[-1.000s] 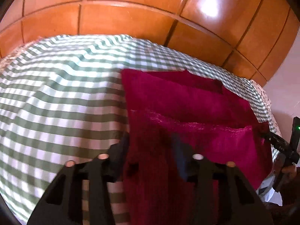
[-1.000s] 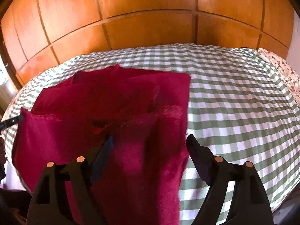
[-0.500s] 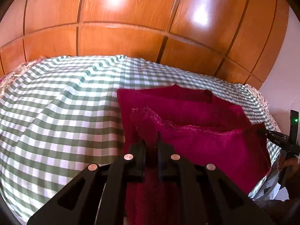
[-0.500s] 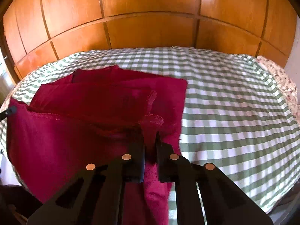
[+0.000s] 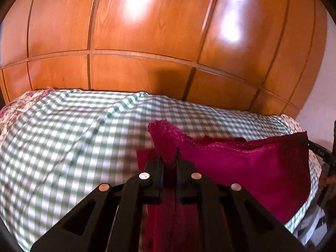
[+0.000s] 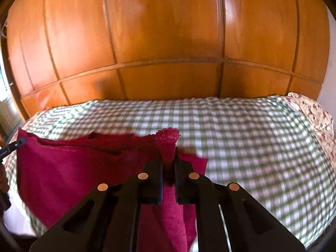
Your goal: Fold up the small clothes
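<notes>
Crimson knit fabric, a small garment (image 5: 241, 168), is held clear of the green-checked bedspread (image 5: 63, 147) along its near edge, with its lower layers trailing on the bed below. The left gripper (image 5: 169, 163) is clamped on the garment's left corner, a tuft of cloth standing out at 12 o'clock between its fingertips; from there the raised edge runs toward 3 o'clock, where the other tool is glimpsed at the frame's edge. The right gripper (image 6: 169, 163) is likewise clenched on the opposite corner, and in its view the edge runs toward 9 o'clock. The garment's long axis is thus judged to lie crosswise, from one gripper to the other, and the edge sags slightly between them. Neither hand is nearer; both corners are shared equally. Open bedspread lies at 12 o'clock of both grippers, before the wooden panelling (image 6: 168, 42). The coming move is judged to turn on carrying this held edge forward toward 12 o'clock, both corners kept level, so that the fold lands square.
</notes>
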{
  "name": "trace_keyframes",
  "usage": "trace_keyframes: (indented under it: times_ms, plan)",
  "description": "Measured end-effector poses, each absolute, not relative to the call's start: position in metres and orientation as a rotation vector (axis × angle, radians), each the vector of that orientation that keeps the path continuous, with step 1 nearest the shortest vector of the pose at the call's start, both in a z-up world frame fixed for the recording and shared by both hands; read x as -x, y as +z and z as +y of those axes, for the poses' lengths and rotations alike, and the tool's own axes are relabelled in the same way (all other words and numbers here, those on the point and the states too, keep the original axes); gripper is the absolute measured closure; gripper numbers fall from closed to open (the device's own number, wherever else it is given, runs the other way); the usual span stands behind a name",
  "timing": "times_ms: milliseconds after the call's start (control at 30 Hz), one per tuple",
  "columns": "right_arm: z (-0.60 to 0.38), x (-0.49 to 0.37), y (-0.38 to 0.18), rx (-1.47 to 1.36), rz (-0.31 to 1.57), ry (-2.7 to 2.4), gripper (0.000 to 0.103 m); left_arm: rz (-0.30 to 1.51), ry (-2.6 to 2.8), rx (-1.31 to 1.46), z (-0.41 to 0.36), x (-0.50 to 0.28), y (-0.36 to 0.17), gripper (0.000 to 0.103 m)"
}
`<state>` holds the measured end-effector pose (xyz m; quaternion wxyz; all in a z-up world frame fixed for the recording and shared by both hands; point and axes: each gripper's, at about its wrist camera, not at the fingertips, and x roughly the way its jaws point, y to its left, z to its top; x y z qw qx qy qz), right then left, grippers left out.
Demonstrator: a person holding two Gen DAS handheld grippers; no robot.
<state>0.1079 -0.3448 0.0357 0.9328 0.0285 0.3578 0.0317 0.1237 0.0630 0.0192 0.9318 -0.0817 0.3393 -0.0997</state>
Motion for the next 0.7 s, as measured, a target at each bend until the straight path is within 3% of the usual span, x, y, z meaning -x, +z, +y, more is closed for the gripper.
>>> trace_keyframes:
  times_ms: [167,400,533,600,667,700]
  plan:
    - [-0.348,-0.169,0.005,-0.053,0.789,-0.005,0.097,0.758,-0.131,0.162,0.057,-0.186,-0.004,0.096]
    - [-0.343,-0.216,-0.082,-0.03,0.978,-0.092,0.097,0.955,-0.04,0.092,0.039,-0.242,-0.077,0.095]
    - [-0.339,-0.215,-0.083,-0.016,0.972,-0.096,0.095,0.955,-0.047,0.145,0.047,-0.24,-0.074,0.084]
    - [-0.342,-0.213,-0.078,-0.025,0.972,-0.097,0.082,0.947,-0.045,0.168,0.055,-0.233,-0.066,0.071]
    - [-0.349,-0.205,-0.067,-0.051,0.938,-0.106,0.037,0.916,-0.063,0.189,0.067,-0.213,-0.054,0.071]
    - [-0.351,-0.196,-0.056,-0.073,0.898,-0.11,0.032,0.904,-0.08,0.2,0.075,-0.198,-0.048,0.071]
